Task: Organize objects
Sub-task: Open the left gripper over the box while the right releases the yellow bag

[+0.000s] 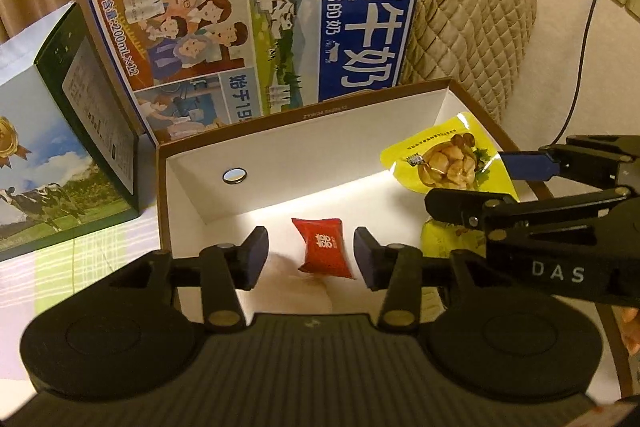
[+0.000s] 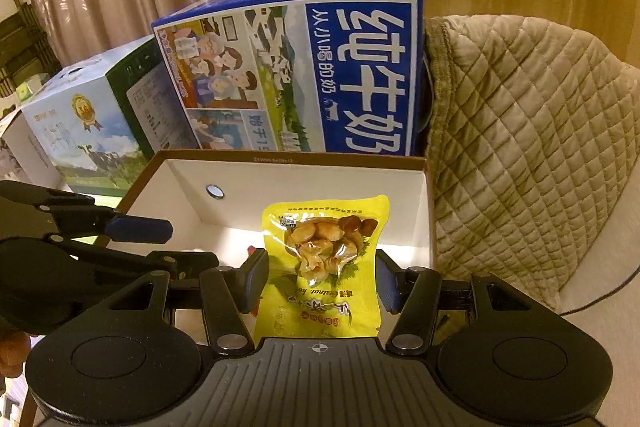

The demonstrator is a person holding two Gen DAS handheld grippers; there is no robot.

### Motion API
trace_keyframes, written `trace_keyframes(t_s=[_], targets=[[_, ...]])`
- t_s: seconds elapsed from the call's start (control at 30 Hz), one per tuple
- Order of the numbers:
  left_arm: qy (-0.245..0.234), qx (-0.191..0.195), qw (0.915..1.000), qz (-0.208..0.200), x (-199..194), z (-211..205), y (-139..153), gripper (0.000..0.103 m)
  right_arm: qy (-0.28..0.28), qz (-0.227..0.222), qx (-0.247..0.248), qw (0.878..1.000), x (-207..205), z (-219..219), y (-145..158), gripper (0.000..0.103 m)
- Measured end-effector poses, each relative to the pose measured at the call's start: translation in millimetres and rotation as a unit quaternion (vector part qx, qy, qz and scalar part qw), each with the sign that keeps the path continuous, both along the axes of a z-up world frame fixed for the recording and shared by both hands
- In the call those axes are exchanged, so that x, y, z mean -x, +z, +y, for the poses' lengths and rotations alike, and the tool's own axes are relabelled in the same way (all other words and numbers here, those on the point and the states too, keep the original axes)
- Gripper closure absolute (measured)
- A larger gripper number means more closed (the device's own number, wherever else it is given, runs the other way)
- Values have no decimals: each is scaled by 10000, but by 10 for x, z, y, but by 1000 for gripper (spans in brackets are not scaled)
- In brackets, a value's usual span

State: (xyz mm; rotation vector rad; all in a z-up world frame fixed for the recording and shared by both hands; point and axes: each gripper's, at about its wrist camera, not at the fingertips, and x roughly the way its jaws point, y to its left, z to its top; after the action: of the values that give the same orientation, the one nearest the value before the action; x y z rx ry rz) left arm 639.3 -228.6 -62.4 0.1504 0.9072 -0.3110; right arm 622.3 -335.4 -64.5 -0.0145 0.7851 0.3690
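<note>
An open box with a brown rim [image 1: 304, 115] and white inside stands in front of me. A small red wrapped candy [image 1: 324, 247] lies inside it, between the fingers of my left gripper [image 1: 311, 259], which is open and touches nothing. A gap shows on each side of the candy. My right gripper [image 2: 320, 279] is shut on a yellow chestnut packet [image 2: 324, 243] and holds it upright over the right half of the box [image 2: 280, 159]. In the left wrist view the right gripper [image 1: 472, 183] comes in from the right with the same packet [image 1: 440, 155]. The left gripper [image 2: 168, 247] shows at the left of the right wrist view.
A blue milk carton case [image 1: 256, 27] stands right behind the box, and a green and white milk case [image 1: 60, 155] stands to its left. A quilted beige cover [image 2: 520, 147] drapes a seat on the right. Another yellow wrapper [image 1: 436, 239] lies in the box's right side.
</note>
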Motion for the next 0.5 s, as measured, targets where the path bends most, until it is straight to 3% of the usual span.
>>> trace_keyframes(t_s=[0.17,0.5], targets=[[33,1,10000,-4,-8,59,13,48,-150,-159,-94,9997,-11,-24,14,47],[-16,192,9998,-96,188,152,194,35,-231,-178,-111,9995,345,-97,211,42]])
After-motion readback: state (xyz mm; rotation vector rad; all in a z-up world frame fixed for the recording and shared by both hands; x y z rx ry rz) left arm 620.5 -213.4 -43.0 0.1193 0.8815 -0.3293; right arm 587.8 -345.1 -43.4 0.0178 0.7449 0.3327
